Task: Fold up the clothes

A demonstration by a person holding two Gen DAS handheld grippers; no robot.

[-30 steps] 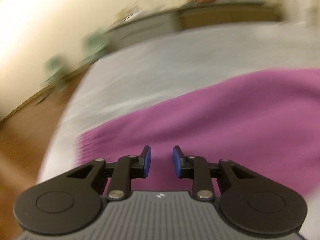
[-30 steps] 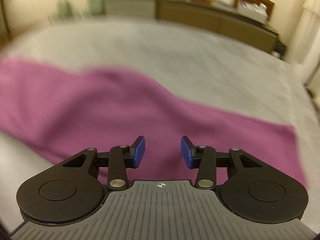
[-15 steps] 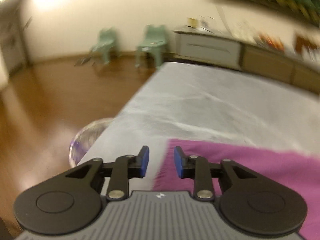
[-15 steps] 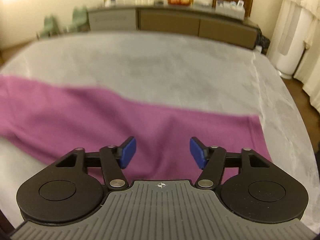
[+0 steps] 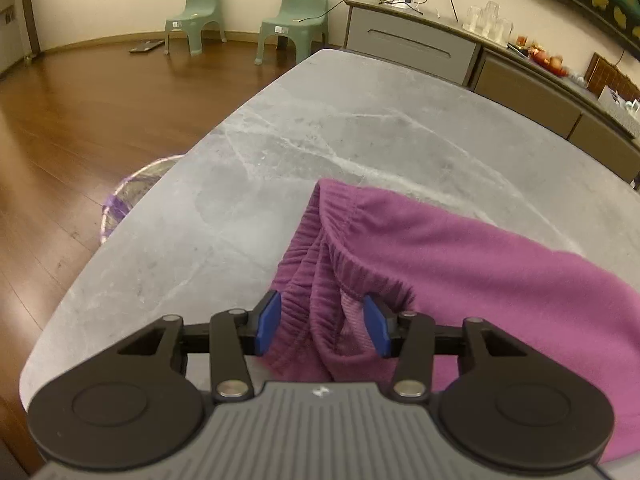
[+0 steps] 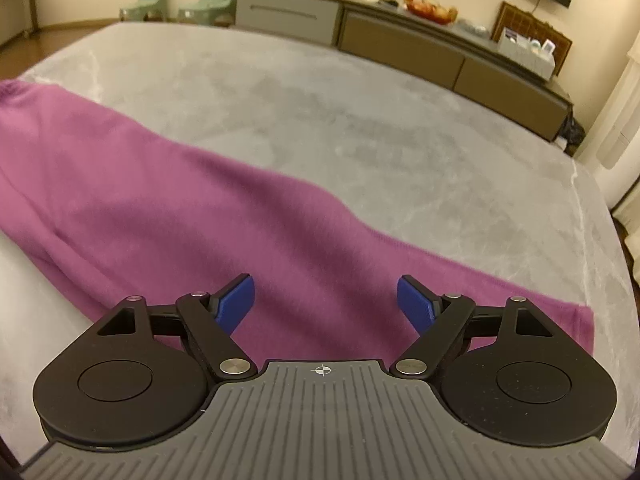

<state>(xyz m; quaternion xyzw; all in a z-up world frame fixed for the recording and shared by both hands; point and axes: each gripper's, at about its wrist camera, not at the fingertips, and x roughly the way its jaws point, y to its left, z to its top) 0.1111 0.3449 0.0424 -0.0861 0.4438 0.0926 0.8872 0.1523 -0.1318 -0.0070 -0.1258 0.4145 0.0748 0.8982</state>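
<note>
Purple pants (image 5: 500, 264) lie near the table's (image 5: 248, 152) left edge, and as the left gripper's (image 5: 322, 322) jaws open around the bunched waistband (image 5: 320, 264) and the right gripper's (image 6: 326, 304) jaws spread wide, holding nothing, the folds may slump.

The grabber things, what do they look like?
Both look alike. The left gripper and right gripper each have bright blue pads on black jointed fingers with silver pins, two round black discs, and a grey ribbed body bearing a small white mark.
</note>
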